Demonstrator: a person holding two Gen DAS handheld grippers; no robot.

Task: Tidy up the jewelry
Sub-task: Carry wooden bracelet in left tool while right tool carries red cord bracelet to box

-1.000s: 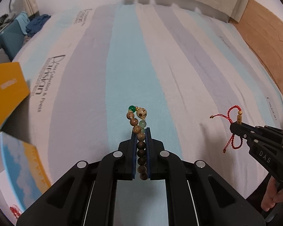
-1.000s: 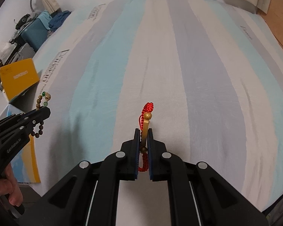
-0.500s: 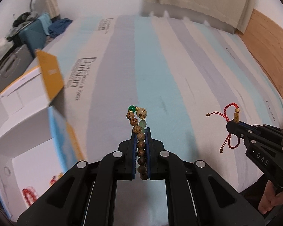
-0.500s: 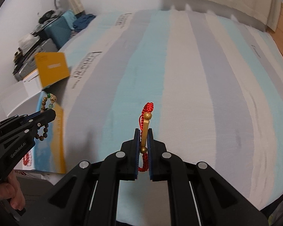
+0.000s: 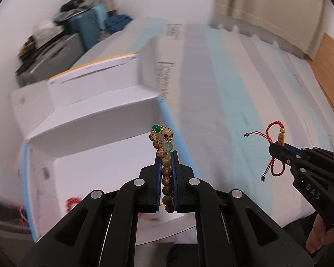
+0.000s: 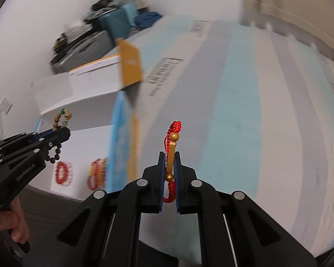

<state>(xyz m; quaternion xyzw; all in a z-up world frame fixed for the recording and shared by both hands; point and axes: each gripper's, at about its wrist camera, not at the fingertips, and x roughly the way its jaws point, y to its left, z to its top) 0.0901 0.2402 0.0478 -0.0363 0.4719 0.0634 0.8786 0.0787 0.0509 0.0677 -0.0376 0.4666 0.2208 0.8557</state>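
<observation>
Fingers (image 5: 174, 166) of the left gripper (image 5: 167, 155) are pinching a brown wooden-bead bracelet (image 5: 164, 162) at frame centre, above the open white cardboard box (image 5: 95, 120); right gripper (image 6: 169, 158) is clamping a red braided cord bracelet (image 6: 172, 146) — dangling loops risk snagging the box's flap.

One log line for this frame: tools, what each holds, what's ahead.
left tool: shut on bead bracelet | right tool: shut on red cord bracelet | ahead: open white box

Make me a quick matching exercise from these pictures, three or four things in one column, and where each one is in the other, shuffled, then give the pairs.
Things:
1. wooden bead bracelet
2. red cord bracelet
3. red bead bracelet
4. striped bedcover

Places:
A. lying inside the open white box
B. clamped in the right gripper
C. spread over the bed
D. clamped in the left gripper

Pairs: 1-D, 2-B, 3-A, 4-C
</observation>
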